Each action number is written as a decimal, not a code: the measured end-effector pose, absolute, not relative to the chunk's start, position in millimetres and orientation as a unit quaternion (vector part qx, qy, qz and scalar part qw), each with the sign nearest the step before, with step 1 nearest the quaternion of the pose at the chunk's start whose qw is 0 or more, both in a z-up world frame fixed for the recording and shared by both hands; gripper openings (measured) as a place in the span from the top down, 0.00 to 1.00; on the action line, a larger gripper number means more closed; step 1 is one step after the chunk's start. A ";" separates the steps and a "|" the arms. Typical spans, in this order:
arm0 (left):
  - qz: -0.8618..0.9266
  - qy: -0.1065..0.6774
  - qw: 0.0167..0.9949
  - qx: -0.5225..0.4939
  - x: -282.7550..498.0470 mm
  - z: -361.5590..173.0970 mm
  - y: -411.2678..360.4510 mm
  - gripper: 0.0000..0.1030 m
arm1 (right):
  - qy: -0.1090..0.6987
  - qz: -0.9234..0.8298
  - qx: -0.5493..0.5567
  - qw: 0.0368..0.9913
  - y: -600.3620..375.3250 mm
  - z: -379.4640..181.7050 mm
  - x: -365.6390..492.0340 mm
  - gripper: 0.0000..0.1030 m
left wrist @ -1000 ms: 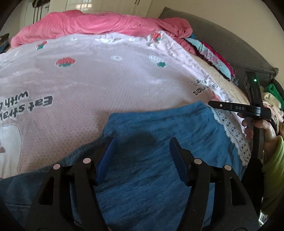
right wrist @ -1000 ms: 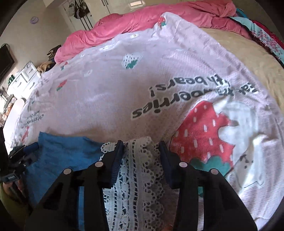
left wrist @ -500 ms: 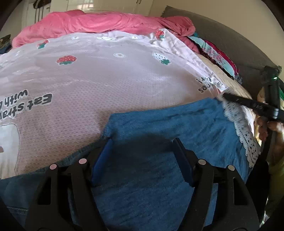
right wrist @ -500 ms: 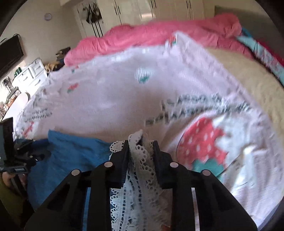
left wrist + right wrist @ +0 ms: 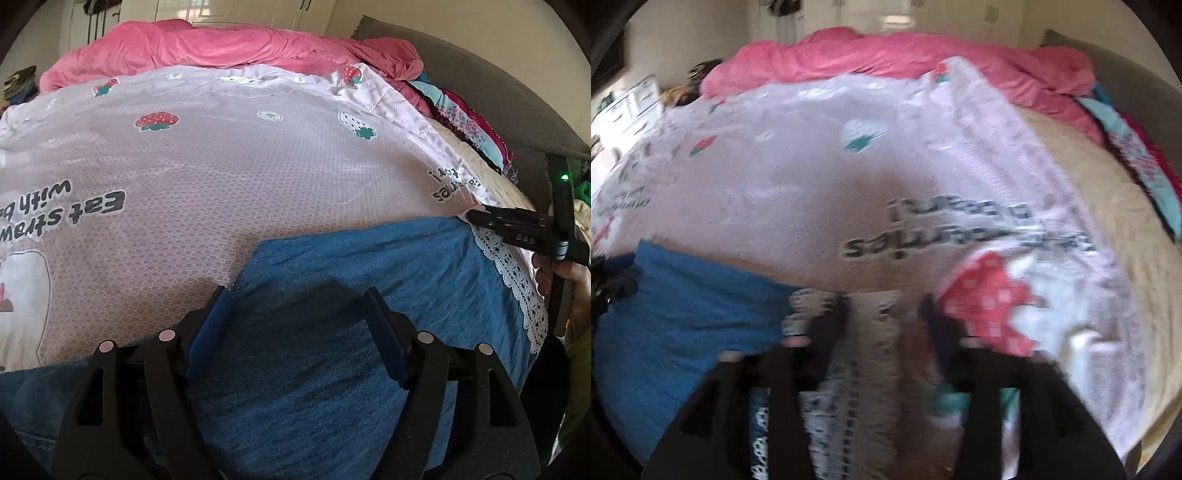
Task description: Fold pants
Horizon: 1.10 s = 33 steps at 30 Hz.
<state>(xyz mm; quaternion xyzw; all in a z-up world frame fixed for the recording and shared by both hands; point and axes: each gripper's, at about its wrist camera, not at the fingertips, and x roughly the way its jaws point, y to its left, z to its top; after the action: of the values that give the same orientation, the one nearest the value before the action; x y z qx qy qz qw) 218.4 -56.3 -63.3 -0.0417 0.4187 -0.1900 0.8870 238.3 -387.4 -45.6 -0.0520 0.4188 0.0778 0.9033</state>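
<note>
Blue denim pants (image 5: 369, 295) with a white lace hem (image 5: 513, 280) lie spread on a pink strawberry-print sheet (image 5: 221, 177). My left gripper (image 5: 299, 299) is open, its blue pads straddling the denim near its upper left corner. The right gripper shows in the left wrist view (image 5: 476, 216) at the lace hem's far corner. In the blurred right wrist view, my right gripper (image 5: 882, 306) has its fingers apart over the lace hem (image 5: 875, 350), with blue denim (image 5: 683, 314) to the left.
A crumpled pink blanket (image 5: 221, 44) lies along the bed's far side. Colourful folded clothes (image 5: 469, 118) sit at the right by a grey headboard (image 5: 480, 74). A beige mattress cover (image 5: 1108, 192) is exposed on the right. White drawers (image 5: 628, 110) stand beyond the bed.
The right gripper, shut on the lace hem half a second ago, now has its fingers apart and has swung. The left gripper has shifted slightly over the denim, still open.
</note>
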 end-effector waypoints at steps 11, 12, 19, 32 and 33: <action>-0.173 0.400 0.898 -0.067 194.2 -39.9 -42.1 0.27 | 0.395 0.100 0.030 0.913 -413.8 -11.7 117.1 0.41; -0.176 0.395 0.899 -0.071 187.1 -34.9 -41.9 0.26 | 0.396 0.106 0.022 0.912 -407.3 -12.4 110.4 0.41; -0.172 0.398 0.900 -0.041 132.2 -35.4 -53.3 0.20 | 0.416 0.161 -0.096 0.890 -325.9 -20.7 89.4 0.33; -0.105 0.435 0.894 0.032 123.2 -63.9 -35.0 0.14 | 0.507 0.103 -0.110 0.849 -346.5 -60.6 100.7 0.37; -0.104 0.434 0.894 0.033 123.6 -66.8 -34.8 0.13 | 0.506 0.103 -0.111 0.849 -345.7 -63.1 101.2 0.37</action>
<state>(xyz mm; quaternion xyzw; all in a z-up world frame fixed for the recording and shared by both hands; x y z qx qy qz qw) 123.6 -34.8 -66.8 0.0330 0.4341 -0.1043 0.8942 101.2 -345.7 -63.1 -0.1108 0.5057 0.1027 0.8494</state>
